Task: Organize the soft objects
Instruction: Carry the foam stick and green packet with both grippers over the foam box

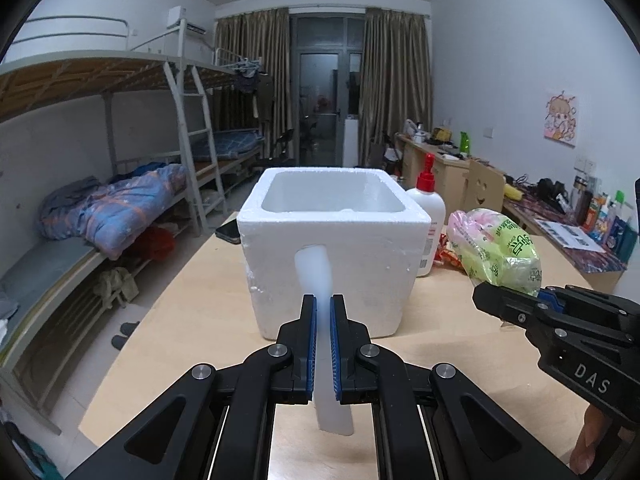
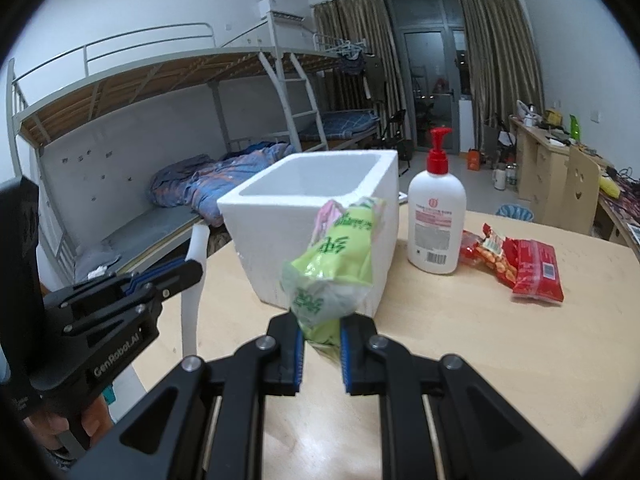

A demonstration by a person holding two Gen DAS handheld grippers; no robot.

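A white foam strip (image 1: 320,300) is clamped upright in the left claw (image 1: 323,340), just in front of the open foam box (image 1: 332,248) on the tabletop (image 1: 192,304). A green bag (image 2: 332,276) is pinched in the right claw (image 2: 322,344), held above the tabletop beside the box. A lotion bottle (image 2: 437,224) and red snack packs (image 2: 516,260) are seen right of the box.

Dorm room, white walls. Metal bunks (image 1: 120,128) along one side, desks (image 1: 440,164) opposite. Brown curtains (image 1: 394,80) flank dark glass door (image 1: 320,92). Dim light.
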